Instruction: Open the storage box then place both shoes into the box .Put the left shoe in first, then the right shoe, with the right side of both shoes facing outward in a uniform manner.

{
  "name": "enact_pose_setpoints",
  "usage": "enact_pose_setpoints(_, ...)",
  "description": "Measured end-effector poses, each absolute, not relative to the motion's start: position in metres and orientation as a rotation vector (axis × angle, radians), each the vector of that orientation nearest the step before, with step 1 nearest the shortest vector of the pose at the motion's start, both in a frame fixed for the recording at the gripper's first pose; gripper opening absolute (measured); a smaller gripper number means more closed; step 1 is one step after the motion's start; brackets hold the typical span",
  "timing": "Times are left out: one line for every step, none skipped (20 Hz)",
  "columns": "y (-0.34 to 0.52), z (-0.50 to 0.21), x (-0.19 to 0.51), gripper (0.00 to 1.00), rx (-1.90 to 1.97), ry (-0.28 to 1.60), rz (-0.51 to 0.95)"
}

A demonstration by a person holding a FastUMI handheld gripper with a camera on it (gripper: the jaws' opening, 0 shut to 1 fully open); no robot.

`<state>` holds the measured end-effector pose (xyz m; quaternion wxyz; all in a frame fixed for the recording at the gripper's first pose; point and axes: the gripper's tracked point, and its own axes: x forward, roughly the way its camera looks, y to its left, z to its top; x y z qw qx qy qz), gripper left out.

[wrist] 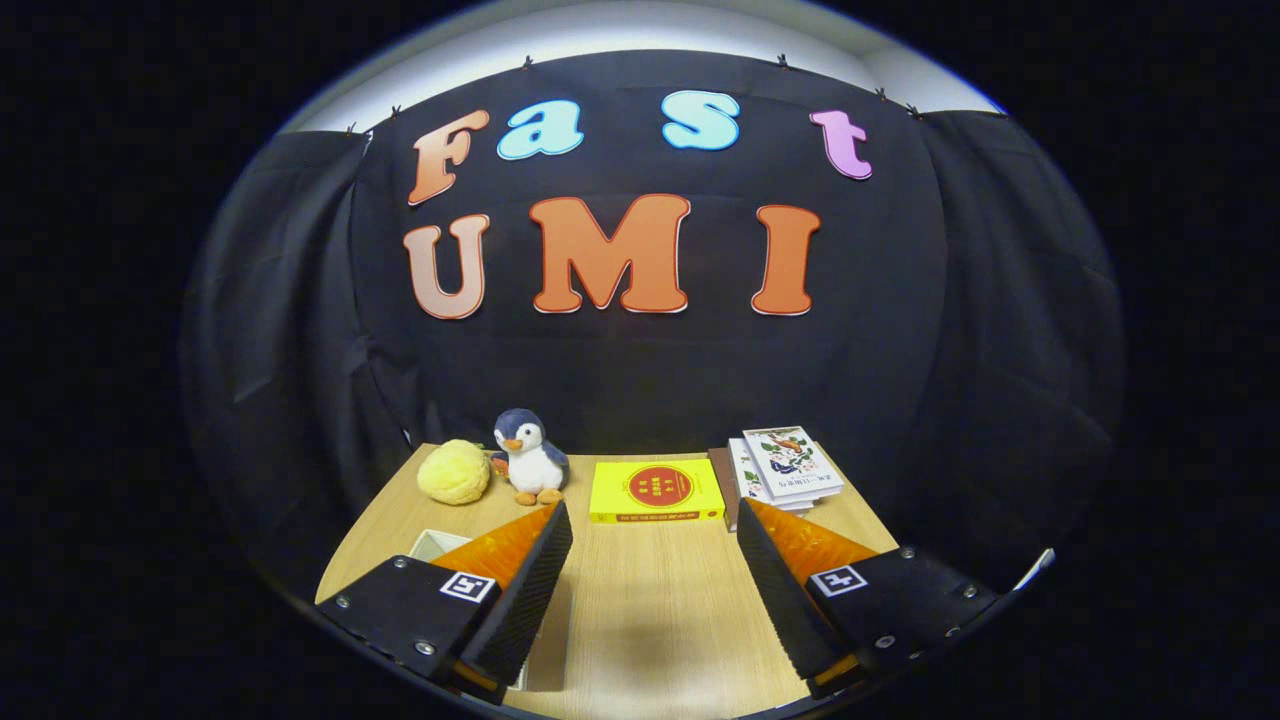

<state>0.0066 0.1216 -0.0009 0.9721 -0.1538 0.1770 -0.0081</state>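
Left to right on the wooden table [640,610]: a white container corner [432,543] behind the left finger, possibly the storage box, too hidden to tell; yellow ball [454,472]; plush penguin [530,457]; yellow book [656,491]; stacked books [786,466]. Gripper [655,560] spread wide, holding nothing, bare tabletop between the fingers. The shoes' whereabouts and the task's stage stay unsettled.

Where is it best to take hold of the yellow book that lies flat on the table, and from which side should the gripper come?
Probably the yellow book by its near long edge, coming from the gripper's side, one finger above and one under. It lies flat on the table, spine towards the open jaws; the penguin and book stack flank its ends.
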Motion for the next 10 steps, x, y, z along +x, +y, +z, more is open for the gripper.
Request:
enact_pose_setpoints(0.115,0.001,0.005,0.98,-0.307,0.355,-0.025)
enact_pose_setpoints(0.110,0.002,0.005,0.98,-0.302,0.355,-0.032)
enact_pose_setpoints(0.104,0.002,0.005,0.98,-0.297,0.355,-0.039)
enact_pose_setpoints(0.098,0.003,0.005,0.98,-0.295,0.355,-0.045)
enact_pose_setpoints(0.093,0.003,0.004,0.98,-0.295,0.355,-0.050)
enact_pose_setpoints(0.085,0.005,-0.001,0.98,-0.293,0.355,-0.055)
enact_pose_setpoints(0.081,0.003,-0.003,0.98,-0.288,0.358,-0.058)
enact_pose_setpoints(0.077,0.003,-0.004,0.98,-0.284,0.362,-0.061)
enact_pose_setpoints(0.073,0.003,-0.004,0.98,-0.280,0.365,-0.065)
enact_pose_setpoints(0.071,0.003,-0.005,0.98,-0.275,0.368,-0.067)
